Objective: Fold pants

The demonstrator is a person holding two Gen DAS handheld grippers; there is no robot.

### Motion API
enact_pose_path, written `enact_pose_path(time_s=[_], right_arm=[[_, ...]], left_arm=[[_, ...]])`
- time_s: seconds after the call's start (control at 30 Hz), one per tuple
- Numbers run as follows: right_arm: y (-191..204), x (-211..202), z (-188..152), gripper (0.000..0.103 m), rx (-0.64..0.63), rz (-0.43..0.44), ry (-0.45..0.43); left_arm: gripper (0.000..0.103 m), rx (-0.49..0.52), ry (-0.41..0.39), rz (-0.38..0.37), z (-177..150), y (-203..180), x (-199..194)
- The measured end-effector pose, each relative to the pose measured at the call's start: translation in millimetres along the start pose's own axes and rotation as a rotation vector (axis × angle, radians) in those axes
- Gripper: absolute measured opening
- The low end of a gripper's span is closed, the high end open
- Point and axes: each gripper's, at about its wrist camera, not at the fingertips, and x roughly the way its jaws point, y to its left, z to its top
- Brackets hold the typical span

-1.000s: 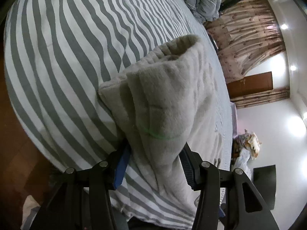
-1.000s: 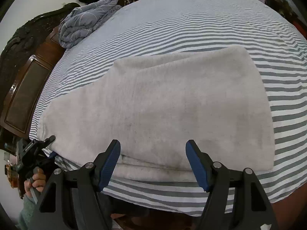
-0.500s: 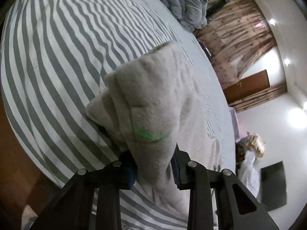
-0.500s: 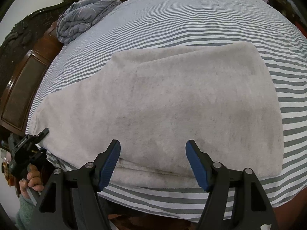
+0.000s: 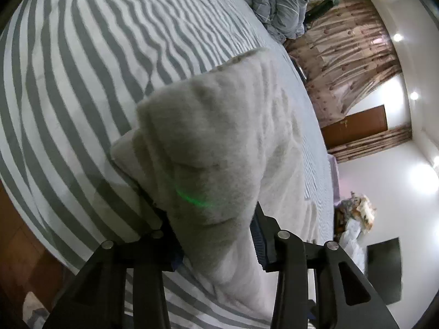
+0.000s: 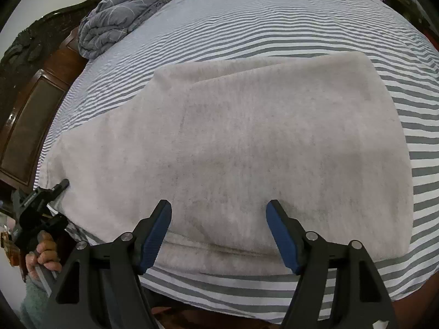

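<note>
On bed (image 6: 274, 27), left hand-held gripper (image 5: 214, 235) pinches pants (image 5: 219, 142).

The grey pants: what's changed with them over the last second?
The left gripper closed its fingers on the end of the pants and lifted that bunched end off the striped bed. The right gripper stayed open above the near edge; the rest lies flat.

1. My left gripper (image 5: 215, 235): finger pads buried under the bunched pants (image 5: 208, 148); contact faces unseen.
2. Pants, right wrist view (image 6: 233, 148): near hem hidden behind my right gripper (image 6: 218, 233).
3. Bed (image 6: 274, 22): far corners cropped by lens edge.
</note>
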Motion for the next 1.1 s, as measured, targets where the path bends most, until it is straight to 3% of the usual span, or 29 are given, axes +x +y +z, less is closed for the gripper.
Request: enact_pose_path(time_s=[0.2, 0.47, 0.57, 0.63, 0.8, 0.97, 1.1], right_arm=[[8, 9, -3, 0.082, -0.057, -0.032, 0.004], [24, 19, -7, 0.093, -0.151, -0.109, 0.015], [24, 18, -7, 0.094, -0.154, -0.104, 0.015], [19, 11, -6, 0.091, -0.131, -0.052, 0.001], [-19, -25, -1, 0.083, -0.005, 0.079, -0.060], [-69, -69, -1, 0.083, 0.079, 0.088, -0.153], [-112, -96, -9, 0.083, 0.166, 0.094, -0.206]], left_arm=[[0.020, 0.096, -0.044, 0.036, -9, -21, -11], [0.018, 0.240, -0.086, 0.058, -20, -84, -32], [0.018, 0.297, -0.092, 0.060, -26, -110, -34], [0.018, 0.340, -0.097, 0.067, -30, -129, -36], [0.018, 0.424, -0.102, 0.042, -45, -177, -39], [0.018, 0.599, -0.113, 0.014, -85, -241, -35], [0.018, 0.744, -0.068, -0.029, -129, -291, -18]])
